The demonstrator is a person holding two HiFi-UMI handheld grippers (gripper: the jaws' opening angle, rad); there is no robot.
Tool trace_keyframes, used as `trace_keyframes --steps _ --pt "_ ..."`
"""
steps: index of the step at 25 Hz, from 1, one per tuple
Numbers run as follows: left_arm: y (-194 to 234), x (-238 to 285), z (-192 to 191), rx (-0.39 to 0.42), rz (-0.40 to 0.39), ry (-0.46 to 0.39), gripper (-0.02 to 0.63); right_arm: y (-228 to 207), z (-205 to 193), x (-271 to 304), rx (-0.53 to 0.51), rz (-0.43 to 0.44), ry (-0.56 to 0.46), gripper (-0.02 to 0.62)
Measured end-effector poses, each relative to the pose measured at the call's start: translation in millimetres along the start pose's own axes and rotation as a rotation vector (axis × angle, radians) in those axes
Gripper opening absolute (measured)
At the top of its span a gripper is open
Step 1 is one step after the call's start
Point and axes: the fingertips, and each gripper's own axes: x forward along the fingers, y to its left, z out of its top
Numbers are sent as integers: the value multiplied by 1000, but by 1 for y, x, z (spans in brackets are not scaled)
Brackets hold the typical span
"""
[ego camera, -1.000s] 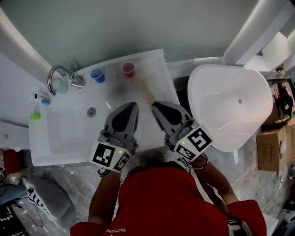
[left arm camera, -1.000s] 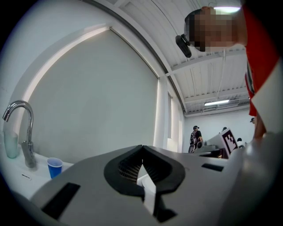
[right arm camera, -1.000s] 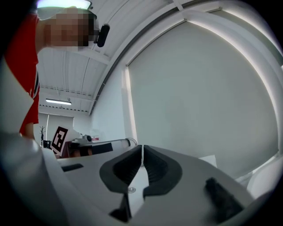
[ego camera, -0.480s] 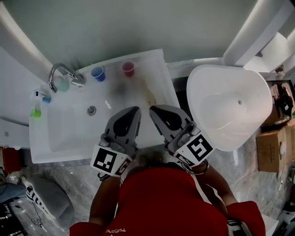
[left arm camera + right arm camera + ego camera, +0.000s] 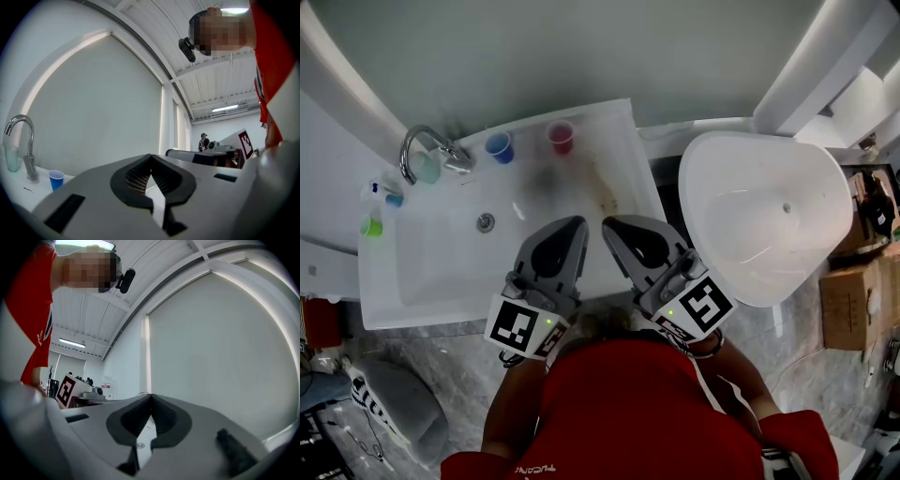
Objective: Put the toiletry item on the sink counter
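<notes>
Left claw [image 5: 570, 227], right claw [image 5: 611, 227]: both closed, empty, side by side, well right of faucet [image 5: 427, 152]. Red cup [image 5: 560, 138], likely toiletry item, upright on sink counter [image 5: 611, 127], right of faucet past blue cup [image 5: 498, 148], straight ahead of claws, about equally near each.

Your left gripper [image 5: 575, 225] and right gripper [image 5: 610, 226] hide part of the front edge of the bench [image 5: 614, 141]. The small green item [image 5: 371, 227] near the tap [image 5: 422, 150] is too blurred to identify.

White sink counter [image 5: 617, 131], blue cup [image 5: 498, 148], red cup [image 5: 560, 137], teal cup [image 5: 425, 172] by faucet [image 5: 451, 159]
</notes>
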Motion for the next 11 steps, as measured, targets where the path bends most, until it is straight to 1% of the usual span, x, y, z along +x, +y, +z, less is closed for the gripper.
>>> trace_keyframes --steps 11 --pt "-2 -1 -2 -9 -2 -4 17 1 -4 -3 4 -9 15 28"
